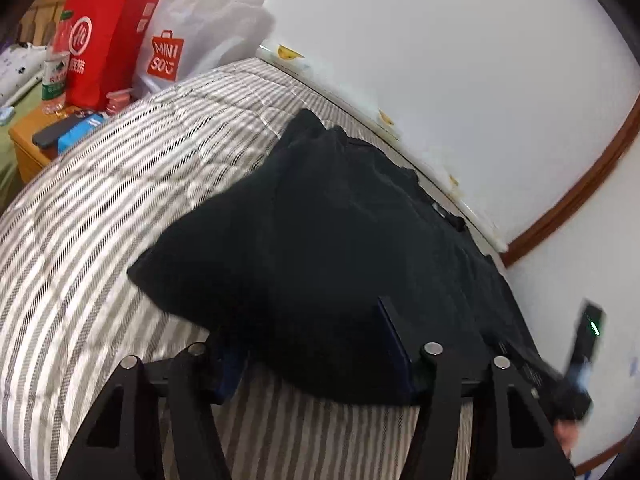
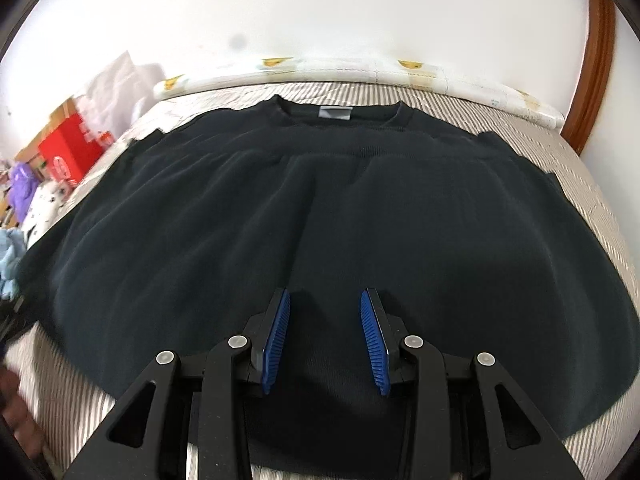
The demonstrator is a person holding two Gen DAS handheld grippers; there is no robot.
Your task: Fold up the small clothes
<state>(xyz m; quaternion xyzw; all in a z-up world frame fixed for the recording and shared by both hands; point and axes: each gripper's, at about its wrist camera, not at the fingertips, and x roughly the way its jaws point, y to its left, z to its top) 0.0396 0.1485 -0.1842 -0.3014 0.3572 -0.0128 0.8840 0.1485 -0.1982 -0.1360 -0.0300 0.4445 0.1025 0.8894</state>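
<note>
A black sweatshirt (image 2: 320, 208) lies spread on the striped bed (image 2: 576, 152), its collar with a grey label (image 2: 335, 113) toward the wall. My right gripper (image 2: 325, 338) hovers over the near hem. Its blue pads (image 2: 276, 340) stand apart and only flat cloth lies under them. In the left wrist view the same sweatshirt (image 1: 320, 240) bulges in a raised fold at its left side. My left gripper (image 1: 310, 354) stands open around the near edge of that fold, with cloth lying between the fingers. The left pad is mostly hidden. The right hand's housing with a green light (image 1: 592, 328) shows blurred at the right.
A red paper bag (image 1: 106, 40) and a white shopping bag (image 1: 200, 28) stand beside the bed's far end. A wooden bedside table (image 1: 32, 140) holds a phone, a bottle and small items. A white wall with brown trim (image 1: 580, 196) borders the bed.
</note>
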